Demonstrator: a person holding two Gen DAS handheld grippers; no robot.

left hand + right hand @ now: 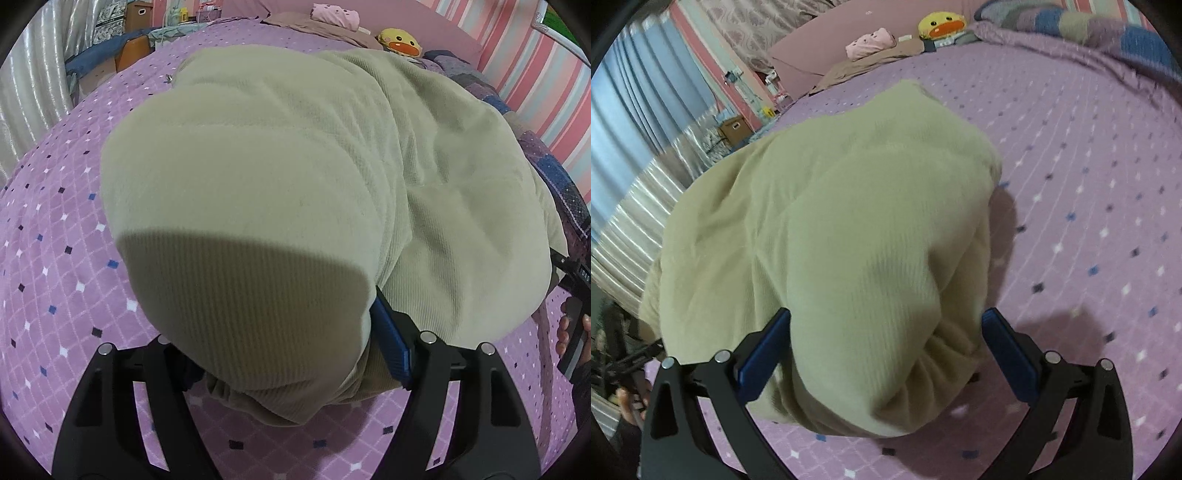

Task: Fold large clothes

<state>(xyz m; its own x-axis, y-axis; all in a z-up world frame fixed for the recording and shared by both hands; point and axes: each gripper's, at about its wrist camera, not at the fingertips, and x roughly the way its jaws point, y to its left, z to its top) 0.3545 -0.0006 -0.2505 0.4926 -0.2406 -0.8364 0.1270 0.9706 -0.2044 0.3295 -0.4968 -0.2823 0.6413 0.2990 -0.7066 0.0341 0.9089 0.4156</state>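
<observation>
Two grippers work one garment here. The left gripper (291, 354) has a thick bunched end of the pale green garment (295, 177) between its jaws; the blue pad on one finger (391, 343) lies against the ribbed cloth, while the other finger is hidden under the drape, so it appears to be clamped on the fabric, though the covered side leaves that less than certain. The right gripper (886, 354) has a gathered, elastic-looking hem of the same garment between its blue pads (764, 347); the near pad touches the cloth, but a sliver of bedspread shows beside the far one, so a firm grip cannot be told from this view.

Outward from the claws, the garment hangs over both sets of fingers and trails back across the purple diamond-patterned bedspread (55, 240), its far part lying on the bed. Beyond it sit a yellow duck plush (400, 40) and a pink pillow (871, 44) near the headboard.

The step in hand looks like carrying the near edge up and over to make a fold. The next move calls for both ends travelling together toward the far edge, level with one another, then lowering the cloth flat before letting go.
</observation>
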